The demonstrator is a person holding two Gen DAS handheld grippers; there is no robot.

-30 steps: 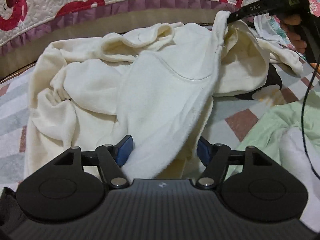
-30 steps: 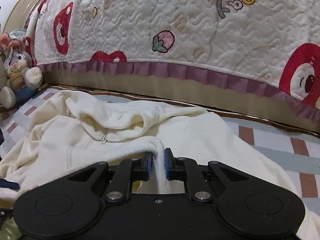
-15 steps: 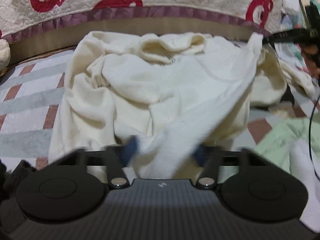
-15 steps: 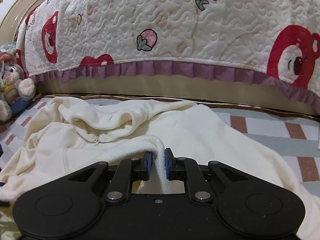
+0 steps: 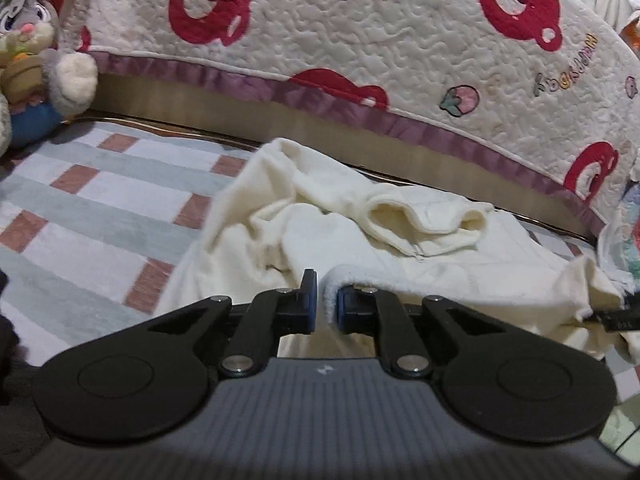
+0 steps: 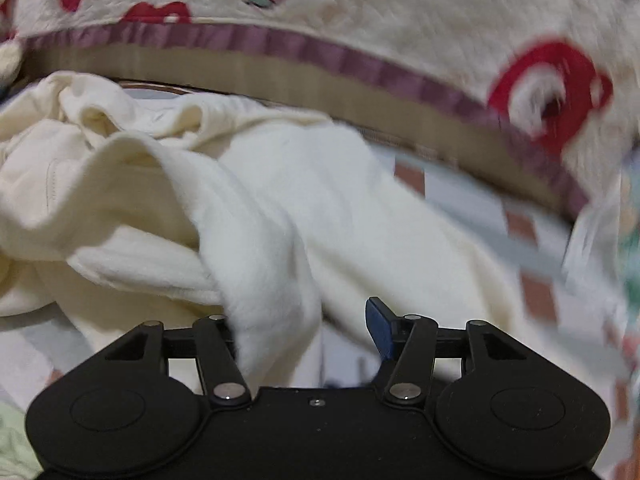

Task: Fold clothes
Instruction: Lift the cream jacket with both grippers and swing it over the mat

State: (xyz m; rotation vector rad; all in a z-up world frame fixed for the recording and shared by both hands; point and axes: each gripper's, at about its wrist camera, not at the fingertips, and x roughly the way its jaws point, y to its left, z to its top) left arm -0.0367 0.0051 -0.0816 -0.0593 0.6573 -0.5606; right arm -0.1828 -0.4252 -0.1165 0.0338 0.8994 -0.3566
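A cream fleece zip jacket point(image 5: 432, 256) lies crumpled on the checked bed sheet point(image 5: 92, 216), collar toward the headboard. My left gripper point(image 5: 328, 304) is closing its jaws, and the blue pads pinch a thick hem edge of the jacket at its near side. In the right wrist view the jacket point(image 6: 340, 200) fills the middle. My right gripper point(image 6: 308, 332) is opening its jaws; a loose fold hangs between them against the left finger and hides that pad, clear of the right pad point(image 6: 380, 328). A right gripper finger point(image 5: 620, 314) shows at the jacket's right corner.
A quilted cover with red bears and a purple trim point(image 5: 360, 112) hangs along the back. A plush toy point(image 5: 36, 68) sits at the far left. A pale green garment point(image 6: 12, 440) lies at the near edge. More fabric is piled at the right point(image 5: 624, 240).
The left jaws closed from wide apart onto the jacket hem while that hand swung and rolled. The right jaws, earlier pinching a fold, spread apart and that hand dipped toward the jacket.
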